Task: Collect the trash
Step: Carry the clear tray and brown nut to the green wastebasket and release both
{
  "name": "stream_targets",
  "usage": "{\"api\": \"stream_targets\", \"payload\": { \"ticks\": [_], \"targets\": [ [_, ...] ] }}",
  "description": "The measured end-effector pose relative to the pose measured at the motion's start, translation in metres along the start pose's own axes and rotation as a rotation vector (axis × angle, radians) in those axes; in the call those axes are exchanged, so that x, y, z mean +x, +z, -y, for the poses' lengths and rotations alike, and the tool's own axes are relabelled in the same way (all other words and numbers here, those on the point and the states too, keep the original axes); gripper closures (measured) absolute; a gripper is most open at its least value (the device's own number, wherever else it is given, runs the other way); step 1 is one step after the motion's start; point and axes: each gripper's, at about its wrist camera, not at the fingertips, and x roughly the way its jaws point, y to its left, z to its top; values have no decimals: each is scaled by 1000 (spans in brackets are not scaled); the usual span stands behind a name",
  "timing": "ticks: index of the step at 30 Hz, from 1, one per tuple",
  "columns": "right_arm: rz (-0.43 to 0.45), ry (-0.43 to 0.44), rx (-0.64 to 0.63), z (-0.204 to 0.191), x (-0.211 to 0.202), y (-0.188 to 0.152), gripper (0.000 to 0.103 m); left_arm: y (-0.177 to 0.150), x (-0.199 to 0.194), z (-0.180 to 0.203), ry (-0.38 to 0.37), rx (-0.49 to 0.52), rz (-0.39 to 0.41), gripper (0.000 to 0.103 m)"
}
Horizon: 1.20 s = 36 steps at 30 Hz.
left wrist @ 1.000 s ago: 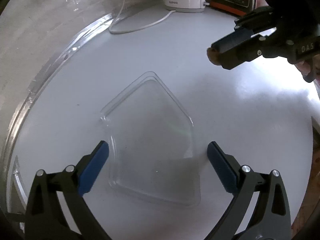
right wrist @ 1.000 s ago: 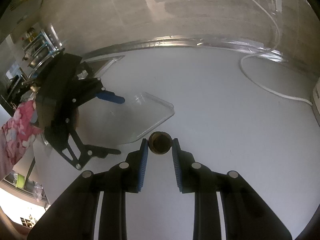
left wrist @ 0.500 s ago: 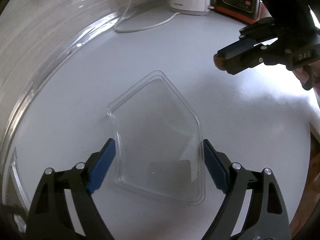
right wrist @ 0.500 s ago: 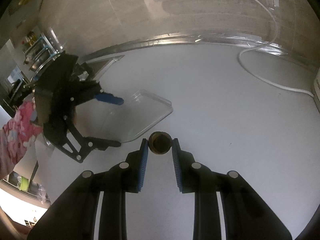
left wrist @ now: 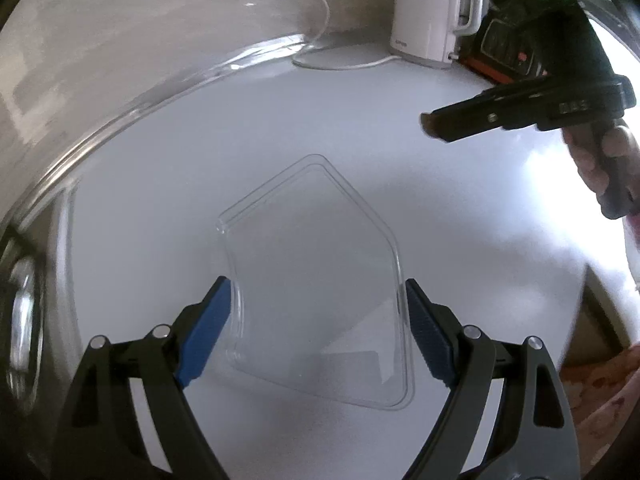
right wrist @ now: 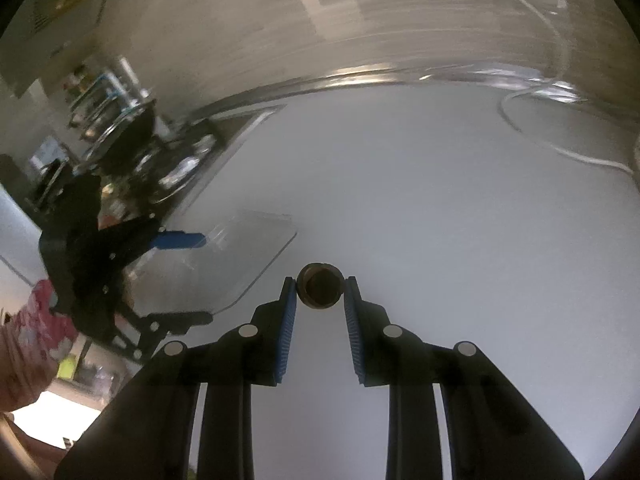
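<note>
A clear plastic container lid [left wrist: 316, 280] lies between the blue pads of my left gripper [left wrist: 318, 300]. Both pads touch its side edges and the left edge bows inward. It also shows in the right wrist view [right wrist: 224, 264], with the left gripper [right wrist: 176, 276] closed on it. My right gripper [right wrist: 320, 292] is shut on a small round brown cap [right wrist: 320, 286] held above the white counter. In the left wrist view the right gripper [left wrist: 436, 126] hovers to the upper right of the lid, with the brown cap [left wrist: 426, 123] at its tip.
A white kettle [left wrist: 432, 12] and a dark appliance [left wrist: 504, 52] stand at the back of the counter [left wrist: 200, 152]. A white cable [left wrist: 340, 65] loops near the wall. A sink with dishes [right wrist: 160, 160] is at the counter's left end.
My left gripper has closed from wide open onto the lid's edges and the lid appears lifted. The right gripper with the cap has drawn back to the right.
</note>
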Motion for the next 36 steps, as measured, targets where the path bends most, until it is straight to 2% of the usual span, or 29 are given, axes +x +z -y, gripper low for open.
{"api": "stream_targets", "payload": {
  "ticks": [6,10,16,23,27,32,36],
  "targets": [
    [-51,93,-40,-58,-1,-27,78,-59,-67,30,84,-115,3,22],
    [-107,175,-92,-109,-3,-54,78,-111,-117,52,146,-232,-8,22],
    [-220,268,-172,-177,1,-99,78,-176,-156,86,215,-343,-60,22],
    [-326,313,-238,-228,8,-143,78,-241,-147,101,238,-491,-110,22],
    [-357,300,-287,-247,12,-157,78,-270,-136,103,251,-530,-133,22],
    [-379,289,-319,-259,15,-168,78,-288,-123,97,255,-579,-143,22],
    [-388,280,-336,-266,18,-172,78,-300,-110,93,256,-619,-184,21]
  ]
}}
